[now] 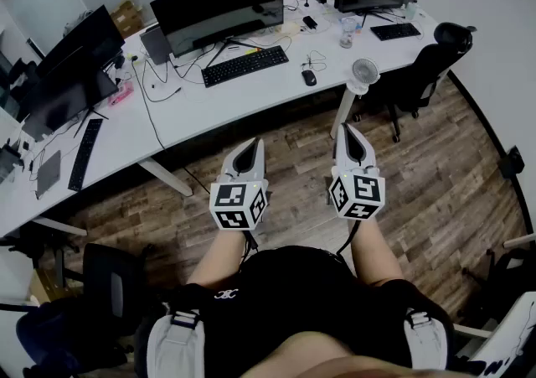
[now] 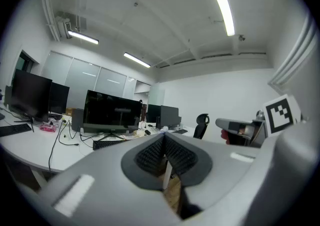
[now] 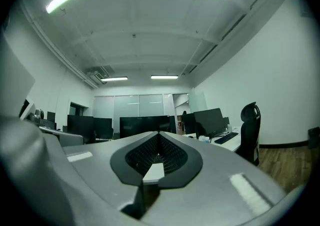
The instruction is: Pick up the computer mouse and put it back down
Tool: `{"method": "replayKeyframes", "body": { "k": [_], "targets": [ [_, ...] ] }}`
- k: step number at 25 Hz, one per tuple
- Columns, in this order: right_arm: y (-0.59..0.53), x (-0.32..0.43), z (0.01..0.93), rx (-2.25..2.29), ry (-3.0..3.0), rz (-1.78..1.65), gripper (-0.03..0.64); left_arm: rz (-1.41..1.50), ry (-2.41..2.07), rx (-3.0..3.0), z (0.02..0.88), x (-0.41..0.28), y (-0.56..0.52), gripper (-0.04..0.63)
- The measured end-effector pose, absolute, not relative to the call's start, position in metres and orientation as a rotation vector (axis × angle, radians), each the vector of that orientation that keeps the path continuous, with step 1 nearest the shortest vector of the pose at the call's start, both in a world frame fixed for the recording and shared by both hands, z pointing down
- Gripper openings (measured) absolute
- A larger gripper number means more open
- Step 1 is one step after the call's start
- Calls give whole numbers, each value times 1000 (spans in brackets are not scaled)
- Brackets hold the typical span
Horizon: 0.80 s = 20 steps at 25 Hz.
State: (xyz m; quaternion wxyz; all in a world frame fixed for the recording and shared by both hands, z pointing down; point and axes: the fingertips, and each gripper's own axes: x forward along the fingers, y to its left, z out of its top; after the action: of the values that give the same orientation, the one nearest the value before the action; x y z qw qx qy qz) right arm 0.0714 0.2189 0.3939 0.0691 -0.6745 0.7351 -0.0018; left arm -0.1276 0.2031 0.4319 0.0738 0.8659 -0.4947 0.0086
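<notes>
A small black computer mouse (image 1: 309, 77) lies on the long white desk (image 1: 209, 112), just right of a black keyboard (image 1: 244, 65). Both grippers hang over the wooden floor in front of the desk, well short of the mouse. My left gripper (image 1: 248, 148) is shut, its pads meeting at the tips with nothing between them (image 2: 163, 140). My right gripper (image 1: 351, 133) is also shut and empty (image 3: 159, 140), and points toward the desk edge below the mouse. The person's forearms show behind the marker cubes.
Monitors (image 1: 219, 6) line the desk, with loose cables around them. A small white fan (image 1: 364, 73) stands at the desk's near edge, a clear cup (image 1: 348, 31) behind it. A black office chair (image 1: 427, 66) stands on the right. Another chair (image 1: 113, 284) is at lower left.
</notes>
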Motion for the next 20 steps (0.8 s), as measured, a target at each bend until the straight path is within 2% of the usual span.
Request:
{"method": "replayKeyframes", "body": {
  "k": [20],
  "targets": [
    [191, 37, 389, -2070, 2174, 100, 3, 55, -1514, 2674, 430, -159, 168, 52]
  ]
}}
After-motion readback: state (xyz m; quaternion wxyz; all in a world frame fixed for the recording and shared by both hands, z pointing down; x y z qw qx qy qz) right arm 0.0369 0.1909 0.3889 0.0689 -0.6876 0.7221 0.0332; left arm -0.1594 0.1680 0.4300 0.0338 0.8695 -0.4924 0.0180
